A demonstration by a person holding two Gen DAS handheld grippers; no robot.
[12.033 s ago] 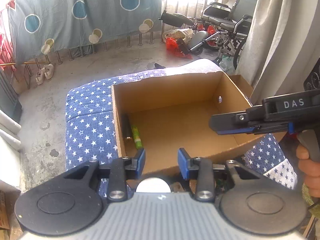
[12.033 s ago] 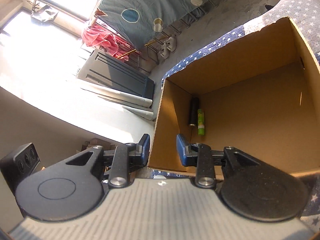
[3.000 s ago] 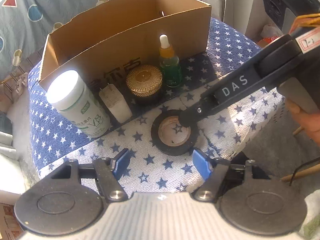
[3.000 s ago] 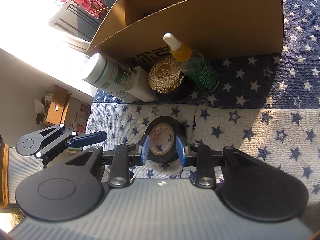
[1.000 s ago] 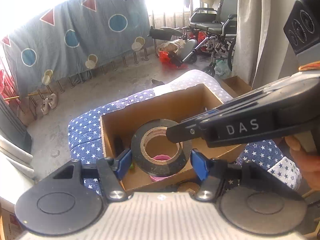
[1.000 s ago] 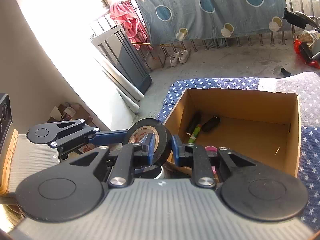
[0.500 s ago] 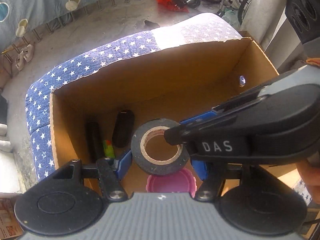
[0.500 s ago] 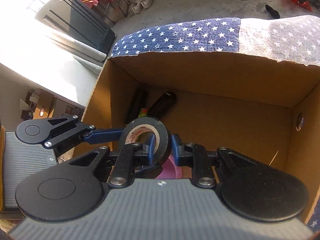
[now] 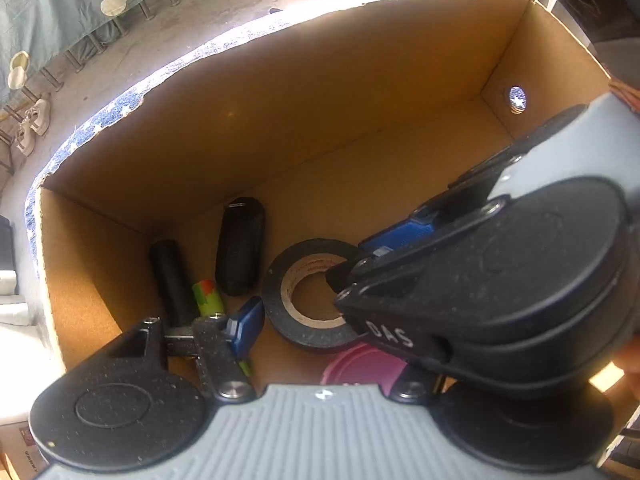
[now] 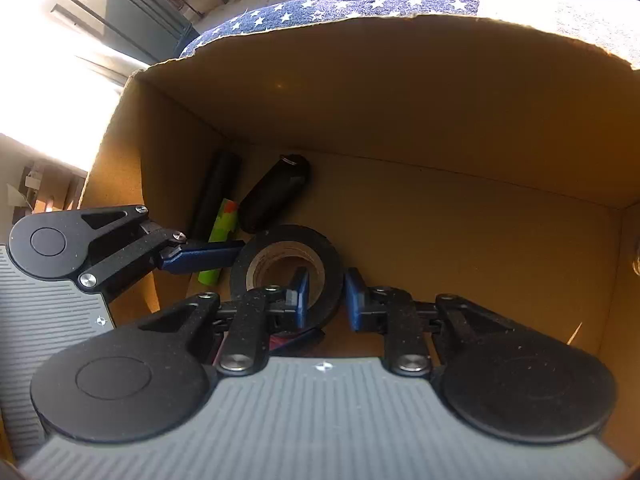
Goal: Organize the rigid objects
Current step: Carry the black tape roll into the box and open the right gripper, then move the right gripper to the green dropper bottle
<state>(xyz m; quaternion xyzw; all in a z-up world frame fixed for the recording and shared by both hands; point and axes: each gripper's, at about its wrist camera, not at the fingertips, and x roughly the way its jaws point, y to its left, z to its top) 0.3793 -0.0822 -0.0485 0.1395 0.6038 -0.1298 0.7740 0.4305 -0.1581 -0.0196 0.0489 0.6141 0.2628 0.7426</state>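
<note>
A black tape roll (image 9: pixel 280 300) (image 10: pixel 280 236) hangs low inside the open cardboard box (image 9: pixel 280 100) (image 10: pixel 400 100), partly over a pink lid (image 9: pixel 360 368). My right gripper (image 10: pixel 324 300) (image 9: pixel 348 276) pinches the roll's wall, one pad in the hole and one outside. My left gripper (image 9: pixel 322 326) spans the roll's outside. Its left pad (image 9: pixel 248 326) (image 10: pixel 200 258) touches the rim, and the right gripper hides its other pad. Both grippers point steeply down into the box.
On the box floor at the left lie a fat black cylinder (image 9: pixel 240 248) (image 10: pixel 276 192), a thin black tube (image 9: pixel 170 276) (image 10: pixel 218 188) and a green tube (image 9: pixel 208 296) (image 10: pixel 224 232). The box stands on star-patterned blue cloth (image 10: pixel 360 0). A bare floor lies beyond.
Both grippers have come down with the tape roll from above the box rim to deep inside it, tilting more steeply. The grip on the roll looks unchanged.
</note>
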